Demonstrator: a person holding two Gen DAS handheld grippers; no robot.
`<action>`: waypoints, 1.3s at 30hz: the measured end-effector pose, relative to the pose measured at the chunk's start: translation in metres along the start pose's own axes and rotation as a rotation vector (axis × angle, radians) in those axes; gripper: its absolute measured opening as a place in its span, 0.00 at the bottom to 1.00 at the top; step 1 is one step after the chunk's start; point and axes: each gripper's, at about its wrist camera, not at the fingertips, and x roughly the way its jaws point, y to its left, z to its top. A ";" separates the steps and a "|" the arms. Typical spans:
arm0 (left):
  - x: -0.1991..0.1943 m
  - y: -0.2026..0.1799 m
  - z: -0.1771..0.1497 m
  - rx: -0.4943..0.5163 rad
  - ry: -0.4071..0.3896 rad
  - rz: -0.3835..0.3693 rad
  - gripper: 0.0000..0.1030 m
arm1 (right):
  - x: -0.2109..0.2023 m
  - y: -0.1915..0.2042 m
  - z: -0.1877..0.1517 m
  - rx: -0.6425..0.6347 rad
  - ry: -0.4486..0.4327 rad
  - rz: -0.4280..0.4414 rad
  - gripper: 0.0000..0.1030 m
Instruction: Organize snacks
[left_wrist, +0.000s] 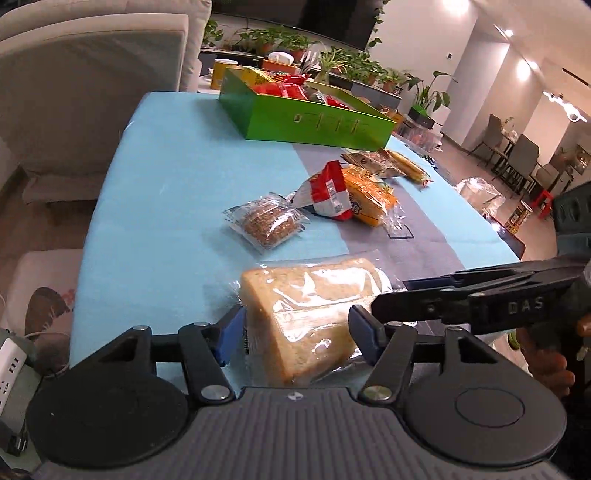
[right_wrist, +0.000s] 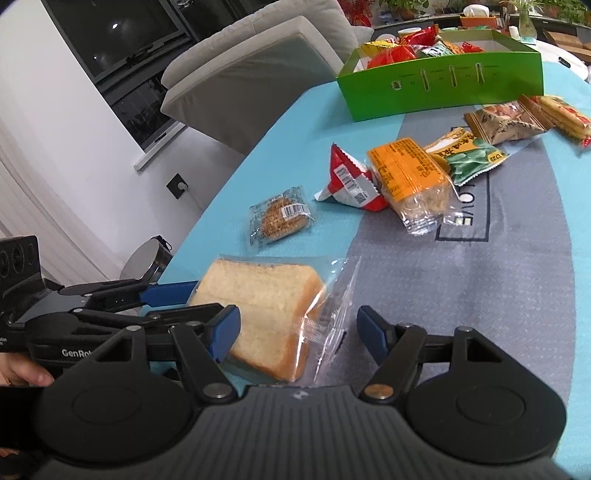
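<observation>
Clear-wrapped white bread slab lies at the near edge of the blue-and-grey tablecloth. Left gripper clenched on its sides; near end hidden behind gripper body. Right gripper straddles the wrapper, contact unclear (right wrist view alone shows a green snack packet). Green cardboard tray behind.

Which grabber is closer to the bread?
Left gripper: its jaws squeeze the bread. Right gripper: one jaw touches, the other stands off beside the wrapper.
</observation>
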 end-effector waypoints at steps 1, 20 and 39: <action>0.000 0.000 0.000 0.003 0.001 0.002 0.58 | 0.001 0.001 0.000 -0.002 0.002 -0.003 0.56; -0.001 -0.022 0.009 0.086 -0.025 0.021 0.54 | -0.004 0.005 0.004 -0.027 -0.034 -0.019 0.53; 0.016 -0.063 0.101 0.205 -0.168 -0.011 0.54 | -0.045 -0.025 0.063 0.020 -0.257 -0.067 0.51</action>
